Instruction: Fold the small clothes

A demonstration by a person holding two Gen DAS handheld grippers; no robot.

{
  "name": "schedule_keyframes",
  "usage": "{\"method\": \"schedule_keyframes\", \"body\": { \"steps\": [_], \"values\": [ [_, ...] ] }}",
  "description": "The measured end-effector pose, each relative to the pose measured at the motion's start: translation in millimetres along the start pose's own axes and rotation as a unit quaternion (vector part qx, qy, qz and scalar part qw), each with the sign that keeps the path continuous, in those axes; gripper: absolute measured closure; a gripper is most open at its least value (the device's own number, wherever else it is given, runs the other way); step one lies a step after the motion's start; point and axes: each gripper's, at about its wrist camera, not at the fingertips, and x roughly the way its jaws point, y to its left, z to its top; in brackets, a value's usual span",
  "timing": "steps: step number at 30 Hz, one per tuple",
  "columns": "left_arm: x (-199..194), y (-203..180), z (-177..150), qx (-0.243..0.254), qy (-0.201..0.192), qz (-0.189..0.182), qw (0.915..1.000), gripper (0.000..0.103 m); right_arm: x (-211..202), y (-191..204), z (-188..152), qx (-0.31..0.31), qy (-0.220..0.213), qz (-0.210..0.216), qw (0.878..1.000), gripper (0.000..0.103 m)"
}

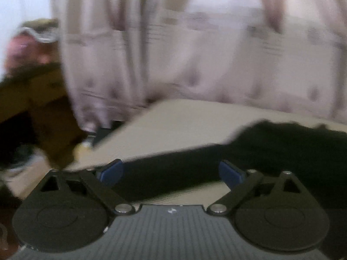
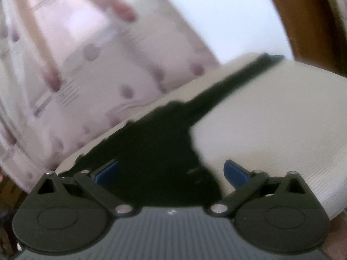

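Both frames blurred. Left gripper point(image 1: 171, 171) and right gripper point(image 2: 171, 171) spread wide, nothing pinched — black garment point(image 2: 156, 143) flat on pale cushion point(image 2: 271, 125), reaching its curtain-side edge.

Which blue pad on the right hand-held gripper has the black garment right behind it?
The left-hand pad: the black garment fills the view behind it. The other pad stands over bare pale surface.

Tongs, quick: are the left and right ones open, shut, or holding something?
Left tongs: open, holding nothing; the black cloth garment lies beyond them.
Right tongs: open, holding nothing.
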Motion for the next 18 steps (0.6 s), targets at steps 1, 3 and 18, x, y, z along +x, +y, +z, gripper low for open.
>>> {"method": "schedule_keyframes", "body": {
  "steps": [1, 3, 18],
  "values": [
    [1, -13, -4, 0.008, 0.0, -0.02, 0.9998, 0.009, 6, -11, 7, 0.01, 0.002, -0.005, 1.0, 0.0],
    [5, -36, -13, 0.023, -0.007, -0.042, 0.9988, 0.008, 19, -25, 21, 0.022, 0.006, -0.001, 1.0, 0.0],
    [73, -58, -44, -0.056, 0.043, -0.062, 0.9956, 0.005, 178, -204, 191, 0.205, -0.023, -0.081, 0.975, 0.0]
  ]
}}
